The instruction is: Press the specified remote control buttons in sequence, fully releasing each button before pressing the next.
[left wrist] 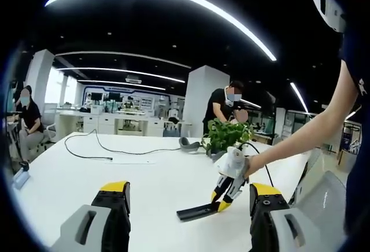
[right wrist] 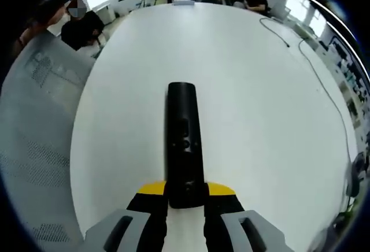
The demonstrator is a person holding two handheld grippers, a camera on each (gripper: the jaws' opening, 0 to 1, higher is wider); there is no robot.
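Right gripper [right wrist: 185,197] clamped on remote [right wrist: 184,142] above table [right wrist: 248,90]; left gripper [left wrist: 188,203] open, holding nothing.

The right tool [right wrist: 185,197] clamps the black remote [right wrist: 184,142] over the white table [right wrist: 254,90].

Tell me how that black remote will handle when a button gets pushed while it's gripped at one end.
The remote looks like a rigid, slim bar, so it probably won't flex. The right gripper clamps just its near end, so a press further along may lever it downward. In the left gripper view its far end seems to rest on the table, which should steady it.
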